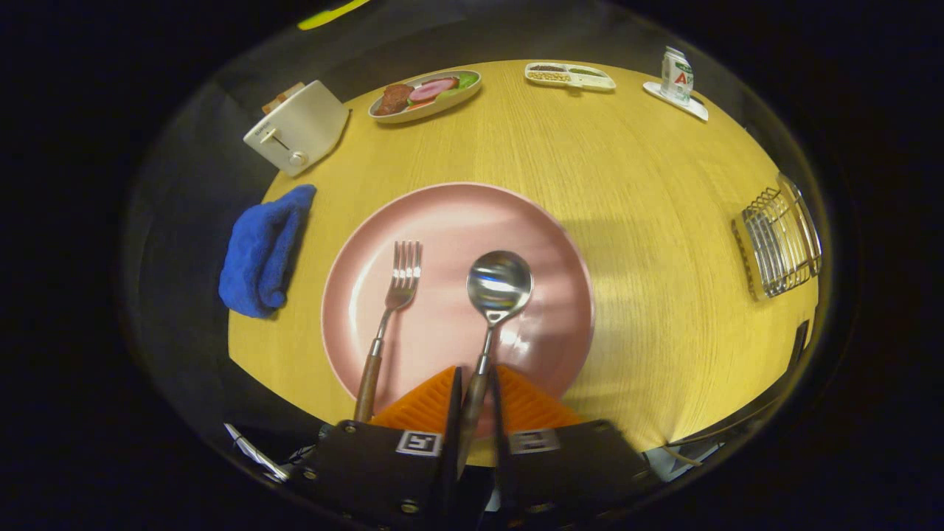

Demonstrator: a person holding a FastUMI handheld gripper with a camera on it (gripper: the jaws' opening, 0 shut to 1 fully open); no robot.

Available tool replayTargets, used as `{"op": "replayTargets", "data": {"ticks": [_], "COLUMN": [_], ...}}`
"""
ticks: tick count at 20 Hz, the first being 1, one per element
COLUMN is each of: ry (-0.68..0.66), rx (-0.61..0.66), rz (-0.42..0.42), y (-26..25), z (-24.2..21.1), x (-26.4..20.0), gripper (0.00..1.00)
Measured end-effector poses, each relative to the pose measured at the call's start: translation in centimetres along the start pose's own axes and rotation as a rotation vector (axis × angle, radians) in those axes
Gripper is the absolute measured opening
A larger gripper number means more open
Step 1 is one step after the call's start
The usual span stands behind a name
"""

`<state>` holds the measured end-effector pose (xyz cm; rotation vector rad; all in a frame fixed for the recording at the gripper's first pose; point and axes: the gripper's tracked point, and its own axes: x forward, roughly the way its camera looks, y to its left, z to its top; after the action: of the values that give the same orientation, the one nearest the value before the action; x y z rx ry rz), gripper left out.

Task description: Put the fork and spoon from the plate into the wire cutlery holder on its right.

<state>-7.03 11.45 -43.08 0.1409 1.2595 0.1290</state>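
Spoon (495,310): lies on the pink plate (546,243), bowl up and pointing away from the gripper (472,402), wooden handle running back over the plate's near rim and in between the two fingers. The fingers are drawn in close on either side of the handle and appear to press on it.

Fork (391,317): lies on the same plate just left of the spoon, roughly parallel, tines pointing away; its wooden handle crosses the near rim and ends beside the left finger, outside the grip.

Plate: round, sits near the middle of the table (634,184), just ahead of the fingers.

Holder (778,243): wire, stands well to the right of the plate near the table's right edge.

Table: round, light wood grain, lit from above; dark surroundings beyond its edge.

Cloth (264,251): blue, bunched, at the left edge beside the plate.

Toaster (297,127): white, at the far left, with bread in its slot.

Food dish (425,94): oval, at the far side.

Tray (569,75): divided, to the right of the dish.

Carton (676,75): upright on a small white saucer (675,101), far right.
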Motion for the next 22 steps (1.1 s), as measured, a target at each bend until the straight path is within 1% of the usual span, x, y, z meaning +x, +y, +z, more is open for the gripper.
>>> {"op": "replayTargets", "data": {"ticks": [1, 2, 3, 8, 14, 22], "ry": [0.01, 0.003, 0.01, -0.018, -0.069, -0.186], "rx": [-0.005, -0.002, -0.003, 0.028, 0.069, 0.154], "rz": [-0.005, -0.005, 0.006, 0.041, 0.05, 0.002], "y": [0.3, 0.3, 0.5, 0.7, -0.2, -4.7], "z": [-0.6, -0.4, -0.5, 0.4, 2.4, 5.3], "x": [0.3, 0.3, 0.6, -0.4, -2.2, -6.3], "gripper": [0.1, 0.1, 0.03, 0.03, 0.03, 0.03]}}
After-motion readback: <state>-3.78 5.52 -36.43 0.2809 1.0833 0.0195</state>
